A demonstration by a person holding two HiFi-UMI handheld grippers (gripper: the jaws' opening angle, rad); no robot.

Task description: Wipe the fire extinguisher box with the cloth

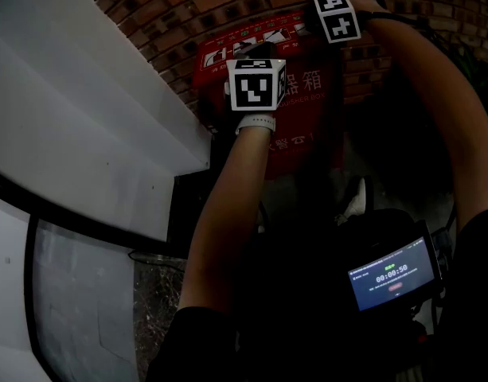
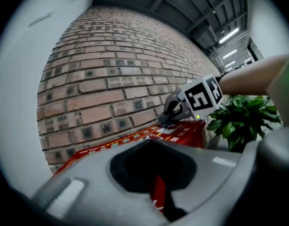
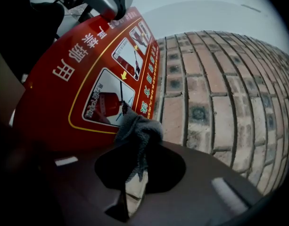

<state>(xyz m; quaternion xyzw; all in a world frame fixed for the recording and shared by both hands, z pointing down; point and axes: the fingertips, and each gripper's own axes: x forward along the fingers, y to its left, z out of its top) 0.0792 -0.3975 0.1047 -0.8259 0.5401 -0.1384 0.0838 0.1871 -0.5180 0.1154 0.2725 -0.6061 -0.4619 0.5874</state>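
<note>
A red fire extinguisher box (image 1: 303,126) stands against a brick wall (image 1: 220,6). Both arms reach up to it. In the right gripper view my right gripper (image 3: 130,192) is shut on a grey cloth (image 3: 137,133). The cloth lies bunched on the box's printed top (image 3: 64,93), near its back edge by the bricks. The right gripper's marker cube (image 1: 337,16) shows above the box. My left gripper (image 2: 159,199) hovers at the box's front top edge (image 2: 135,140). Its jaws stand close together with nothing between them. The left gripper view also shows the right gripper (image 2: 175,114) on the box's top.
A white slanted panel (image 1: 92,118) fills the left, with a glass pane (image 1: 76,309) below it. A green potted plant (image 2: 241,119) stands to the right of the box. A lit screen (image 1: 391,275) hangs at the person's chest.
</note>
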